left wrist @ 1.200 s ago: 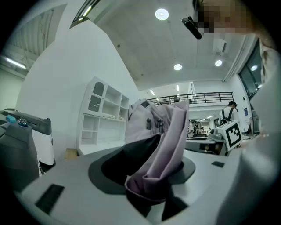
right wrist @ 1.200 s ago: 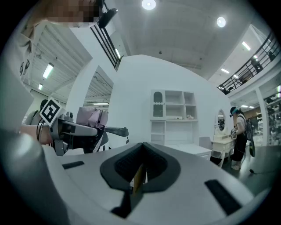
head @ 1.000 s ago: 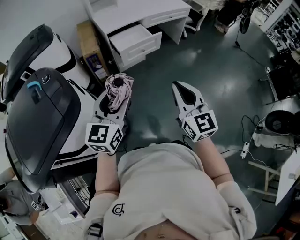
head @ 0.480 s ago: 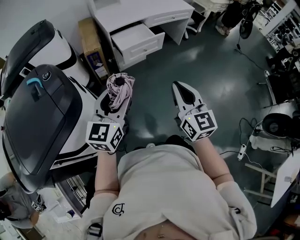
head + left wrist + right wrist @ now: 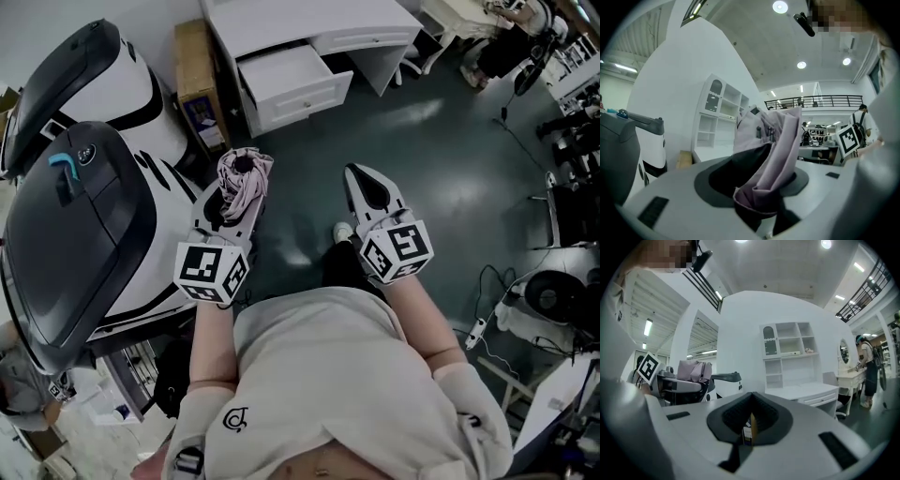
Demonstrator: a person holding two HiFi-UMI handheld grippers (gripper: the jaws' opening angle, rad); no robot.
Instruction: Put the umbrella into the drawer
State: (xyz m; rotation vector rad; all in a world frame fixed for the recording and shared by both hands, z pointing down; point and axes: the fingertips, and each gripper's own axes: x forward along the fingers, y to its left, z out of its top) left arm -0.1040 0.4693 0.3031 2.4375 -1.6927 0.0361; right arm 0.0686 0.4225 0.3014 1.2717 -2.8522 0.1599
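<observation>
Head view: drawer (image 5: pixel 292 73) nearer than before; left gripper (image 5: pixel 232 199) tight around umbrella (image 5: pixel 247 174), right gripper (image 5: pixel 360 176) jaws together.

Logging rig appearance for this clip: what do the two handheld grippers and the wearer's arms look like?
Both the left gripper and right gripper have white shells, tapering jaws and black ribbed pads. Each carries a white cube with black square markers. The person wears a pale cream top with a small dark logo, sleeves bunched near the elbows.
</observation>
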